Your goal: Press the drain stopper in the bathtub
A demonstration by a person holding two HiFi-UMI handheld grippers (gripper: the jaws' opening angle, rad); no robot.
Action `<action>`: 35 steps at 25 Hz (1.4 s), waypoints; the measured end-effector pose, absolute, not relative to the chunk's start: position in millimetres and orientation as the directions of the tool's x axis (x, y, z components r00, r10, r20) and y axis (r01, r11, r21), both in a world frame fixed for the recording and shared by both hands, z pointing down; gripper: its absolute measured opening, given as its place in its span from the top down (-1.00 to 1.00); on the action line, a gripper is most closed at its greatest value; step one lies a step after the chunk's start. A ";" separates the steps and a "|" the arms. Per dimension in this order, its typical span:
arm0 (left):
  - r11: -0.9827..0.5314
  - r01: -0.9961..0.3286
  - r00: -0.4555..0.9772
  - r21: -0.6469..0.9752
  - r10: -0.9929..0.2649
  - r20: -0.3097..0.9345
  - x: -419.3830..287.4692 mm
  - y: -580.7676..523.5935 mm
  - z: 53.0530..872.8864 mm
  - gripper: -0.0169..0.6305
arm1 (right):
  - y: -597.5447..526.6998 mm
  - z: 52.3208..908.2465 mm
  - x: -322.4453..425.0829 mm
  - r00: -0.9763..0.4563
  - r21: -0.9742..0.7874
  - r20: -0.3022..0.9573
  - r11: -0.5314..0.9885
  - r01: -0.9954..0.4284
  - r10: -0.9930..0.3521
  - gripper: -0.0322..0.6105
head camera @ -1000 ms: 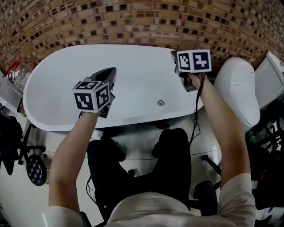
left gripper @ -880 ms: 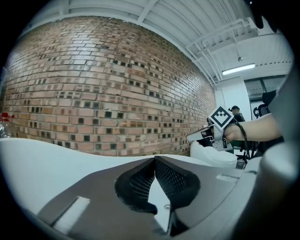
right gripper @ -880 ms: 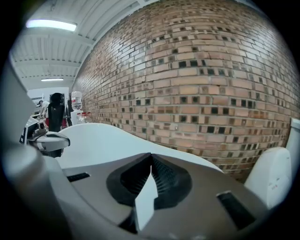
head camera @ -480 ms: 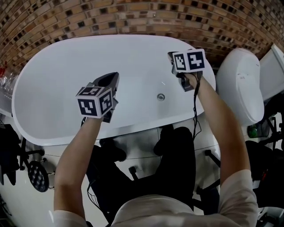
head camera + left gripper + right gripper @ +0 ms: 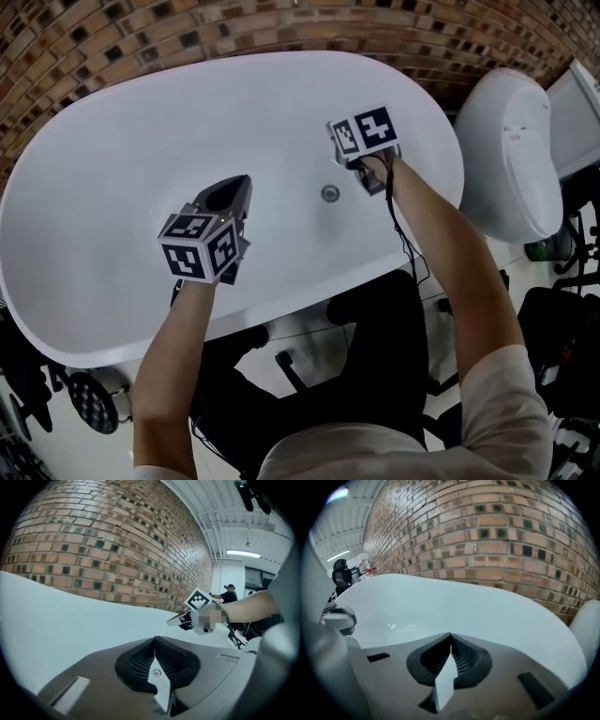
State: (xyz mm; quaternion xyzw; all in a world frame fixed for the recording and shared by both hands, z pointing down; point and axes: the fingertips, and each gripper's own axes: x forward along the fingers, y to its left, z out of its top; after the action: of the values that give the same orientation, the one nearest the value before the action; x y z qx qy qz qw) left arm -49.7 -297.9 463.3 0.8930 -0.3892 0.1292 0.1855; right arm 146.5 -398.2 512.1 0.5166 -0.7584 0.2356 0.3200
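Drain stopper (image 5: 330, 193): small round metal disc set in the floor of the white bathtub (image 5: 122, 187), toward its right end, near the front wall.

Handling, by judgement:
- Rigid and fixed in place, probably a spring click type.
- Nothing to lift or grasp. It wants a firm push straight down on its centre.
- Metal cap and glossy tub look slick, so an off-centre or slanted push could skid onto the enamel.
- Closed jaw tips make a good blunt point for the job.

Right gripper (image 5: 450, 635):
- Jaws pressed together, nothing between them.
- Arm reaches forward over the tub.
- In the head view the gripper sits just beside the stopper, to its right and slightly beyond. Height above it cannot be told.
- Its own view looks across the basin toward the brick wall (image 5: 187, 37), not down at the floor, so the jaws seem roughly level and would need tipping down.

Left gripper (image 5: 154, 640):
- Also closed and empty.
- Arm stretched over the tub's middle, well apart from the stopper on its left, jaws pointing toward the far rim.

What looks like a white toilet (image 5: 506, 159) stands off the tub's right end.
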 end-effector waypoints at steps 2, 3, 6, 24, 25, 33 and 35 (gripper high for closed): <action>-0.611 -0.750 0.657 0.254 -0.641 0.397 -48.3 -301.9 479.5 0.93 | -404.0 535.6 148.9 -0.255 -0.035 0.750 0.349 -0.936 -0.610 0.86; -0.599 -0.756 0.650 0.262 -0.643 0.404 -48.5 -303.8 485.5 0.93 | -407.2 546.5 149.6 -0.253 -0.037 0.760 0.348 -0.937 -0.598 0.86; -0.572 -0.772 0.634 0.279 -0.652 0.416 -47.1 -308.5 498.7 0.93 | -415.5 578.9 151.5 -0.242 -0.034 0.789 0.353 -0.935 -0.565 0.86; -0.577 -0.737 0.660 0.352 -0.500 0.561 -16.5 -281.1 575.3 0.93 | -413.2 775.3 190.7 -0.119 0.032 0.964 0.549 -0.835 -0.237 0.86; -0.584 -0.736 0.658 0.342 -0.502 0.561 -14.5 -281.1 574.7 0.93 | -414.0 784.0 190.5 -0.116 0.025 0.969 0.556 -0.831 -0.218 0.86; -0.620 -0.726 0.612 0.298 -0.386 0.690 -12.0 -283.8 605.0 0.93 | -377.1 858.9 181.6 -0.124 -0.071 0.991 0.638 -0.767 -0.039 0.85; -0.622 -0.722 0.603 0.303 -0.349 0.718 -5.6 -293.8 613.9 0.93 | -370.8 869.8 180.9 -0.129 -0.086 0.991 0.652 -0.753 -0.019 0.85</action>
State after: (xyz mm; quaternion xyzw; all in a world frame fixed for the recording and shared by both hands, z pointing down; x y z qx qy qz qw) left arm -5.6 -293.8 613.9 0.8444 -0.3170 0.3135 0.2972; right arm 180.9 -370.8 869.8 0.2814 -0.6856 0.3075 0.5968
